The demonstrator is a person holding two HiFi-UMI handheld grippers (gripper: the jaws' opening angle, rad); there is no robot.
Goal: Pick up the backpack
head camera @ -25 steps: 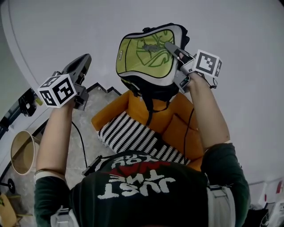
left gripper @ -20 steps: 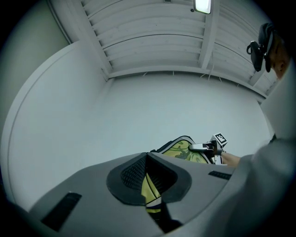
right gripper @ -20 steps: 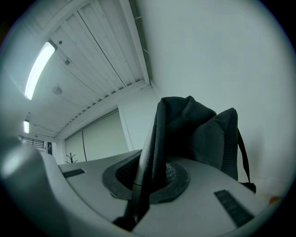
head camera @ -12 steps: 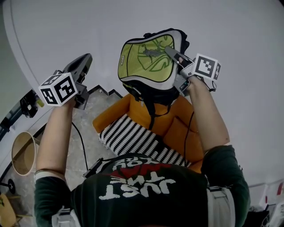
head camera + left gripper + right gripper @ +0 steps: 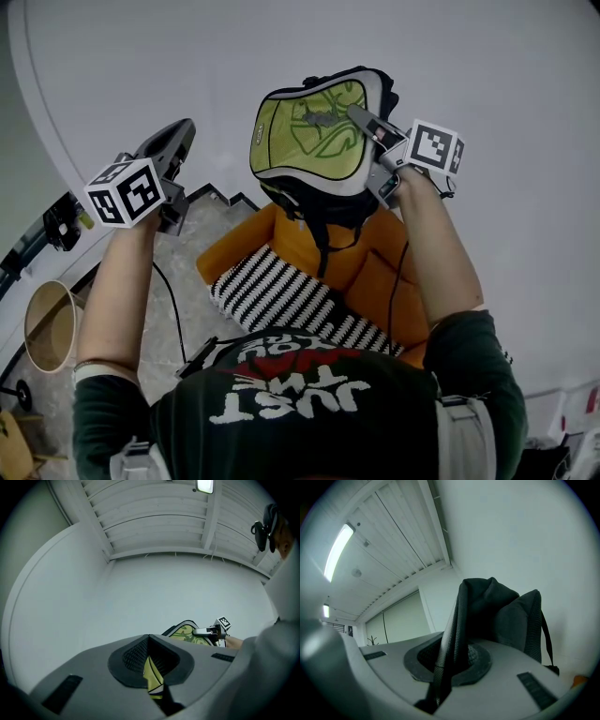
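A lime-green and black backpack (image 5: 314, 131) hangs in the air in front of the white wall, above the orange armchair. My right gripper (image 5: 354, 112) is shut on its black top strap (image 5: 451, 639), which runs up between the jaws. The dark back panel of the backpack (image 5: 511, 616) fills the right gripper view. My left gripper (image 5: 183, 133) is held up to the left of the bag, apart from it, shut with nothing in it. From the left gripper view, the backpack (image 5: 183, 632) and the right gripper (image 5: 200, 631) show past the closed left gripper (image 5: 149, 638).
An orange armchair (image 5: 375, 272) with a black-and-white striped cushion (image 5: 281, 291) stands under the bag. A round tan basket (image 5: 47, 323) sits on the speckled floor at left, and a black cable (image 5: 174, 300) runs there. A curved white wall (image 5: 469, 56) is close behind.
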